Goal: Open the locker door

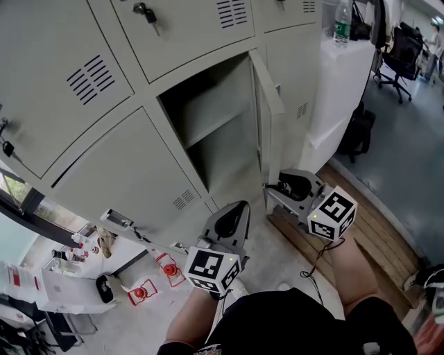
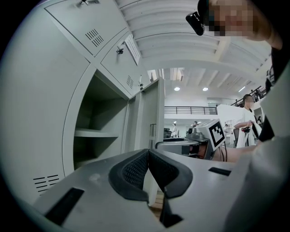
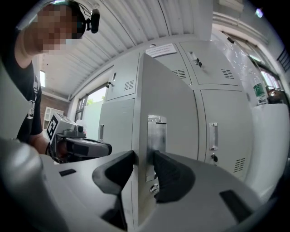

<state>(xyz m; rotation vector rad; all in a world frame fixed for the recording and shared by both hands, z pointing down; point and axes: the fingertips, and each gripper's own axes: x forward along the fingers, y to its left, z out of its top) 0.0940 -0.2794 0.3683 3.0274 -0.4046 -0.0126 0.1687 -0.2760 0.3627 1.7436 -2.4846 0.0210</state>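
The grey locker door point(image 1: 268, 104) stands swung out toward me, and the compartment point(image 1: 208, 128) behind it shows a shelf. My right gripper point(image 1: 269, 188) is level at the door's free edge, low down. In the right gripper view its jaws point(image 3: 144, 170) straddle that edge point(image 3: 141, 113), one pad on the inner side and one by the metal handle plate point(image 3: 157, 136). The pads sit close beside the door without clearly pressing on it. My left gripper point(image 1: 236, 209) is shut on nothing, left of the right one and in front of the open compartment point(image 2: 93, 131).
Shut lockers surround the open one, some with keys point(image 1: 147, 14) in their locks. A white counter point(image 1: 347, 76) with a bottle point(image 1: 341, 21) stands at the right, a wooden pallet point(image 1: 378, 229) below it. Red items point(image 1: 170, 269) lie on the floor at the left.
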